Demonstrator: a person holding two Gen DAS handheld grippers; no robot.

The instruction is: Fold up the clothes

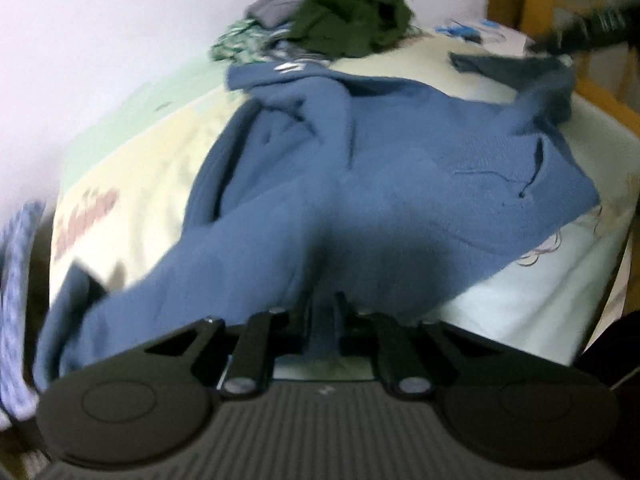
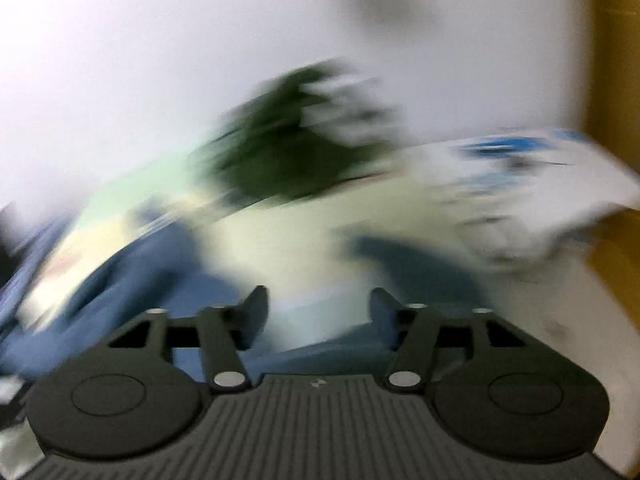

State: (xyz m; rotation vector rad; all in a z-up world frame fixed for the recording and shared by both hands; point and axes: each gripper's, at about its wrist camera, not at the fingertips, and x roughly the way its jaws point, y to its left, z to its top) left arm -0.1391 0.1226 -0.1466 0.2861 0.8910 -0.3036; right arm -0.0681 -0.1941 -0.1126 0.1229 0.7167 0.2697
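Blue garment [image 1: 380, 184] lies rumpled across bed [image 1: 160, 152]. Left gripper [image 1: 323, 312]: jaws pinching near edge of blue cloth. Right gripper [image 2: 318, 308]: jaws spread, nothing between, view heavily blurred. Green clothes pile [image 1: 352, 16] at far end by wall.

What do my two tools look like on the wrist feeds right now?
Both match: the left tool and right tool are matte black, with a grey ribbed base plate, two round black discs at the sides, black linkage bars with silver pivot pins, and a small white logo on the plate. No cables or sleeves show.
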